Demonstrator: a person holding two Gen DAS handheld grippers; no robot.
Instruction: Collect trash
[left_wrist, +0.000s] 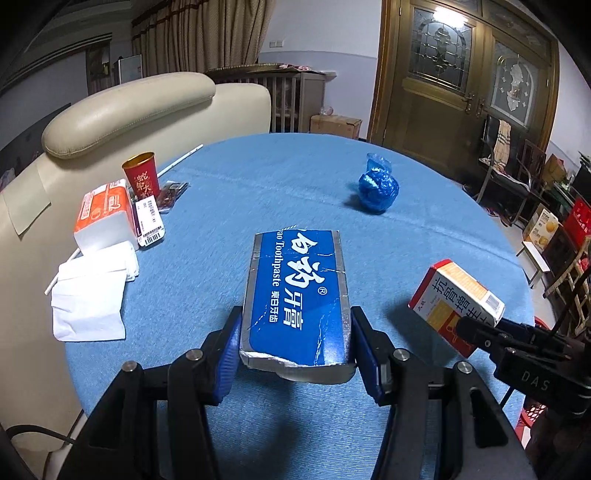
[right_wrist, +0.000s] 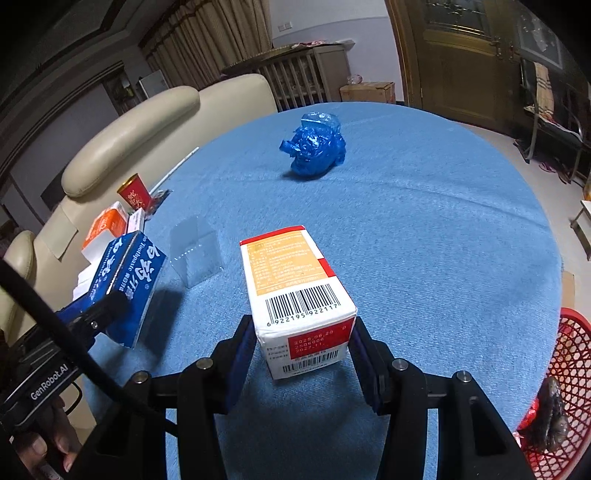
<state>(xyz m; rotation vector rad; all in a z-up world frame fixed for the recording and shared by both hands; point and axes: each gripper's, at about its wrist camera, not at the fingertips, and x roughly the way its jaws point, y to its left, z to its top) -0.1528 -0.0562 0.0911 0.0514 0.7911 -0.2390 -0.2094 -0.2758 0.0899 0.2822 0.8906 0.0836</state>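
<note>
Gripping a blue toothpaste box (left_wrist: 295, 295), the left gripper (left_wrist: 295, 347) has both pads pressed against the box's long sides; the box is lifted clear of the blue tablecloth (left_wrist: 258, 177) and casts a shadow beneath. The right gripper (right_wrist: 301, 350) clamps a white, orange and red medicine box (right_wrist: 295, 291) the same way, barcode face up, also raised above the cloth. The two boxes sit side by side, apart. A crumpled blue plastic bag (right_wrist: 314, 151) lies further out on the cloth, untouched. At the left edge stand a red cup (left_wrist: 142, 177), a tissue pack (left_wrist: 105, 218) and loose tissues (left_wrist: 90, 295). A red basket (right_wrist: 569, 387) sits beside the table at the right, holding dark wrapping.
</note>
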